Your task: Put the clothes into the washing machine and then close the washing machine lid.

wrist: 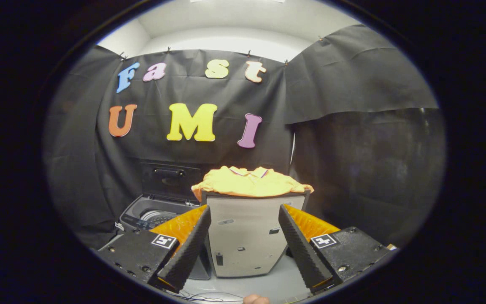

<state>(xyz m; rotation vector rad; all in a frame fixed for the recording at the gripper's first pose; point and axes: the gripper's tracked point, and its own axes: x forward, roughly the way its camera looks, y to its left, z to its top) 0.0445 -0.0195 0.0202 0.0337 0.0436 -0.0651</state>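
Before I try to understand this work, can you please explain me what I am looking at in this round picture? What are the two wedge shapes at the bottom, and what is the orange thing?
The picture comes from a camera that rides on a hand-held gripper and looks forward along its two fingers. The two wedges are those fingers. They stand wide apart, open, and hold nothing.

Beyond the fingers stands a pale cabinet, and an orange shirt with a collar lies draped over its top. Beside the cabinet, lower down, is the washing machine. Its dark lid is raised, so the drum shows. The shirt is not yet in the machine.

Black cloth forms the booth walls behind.
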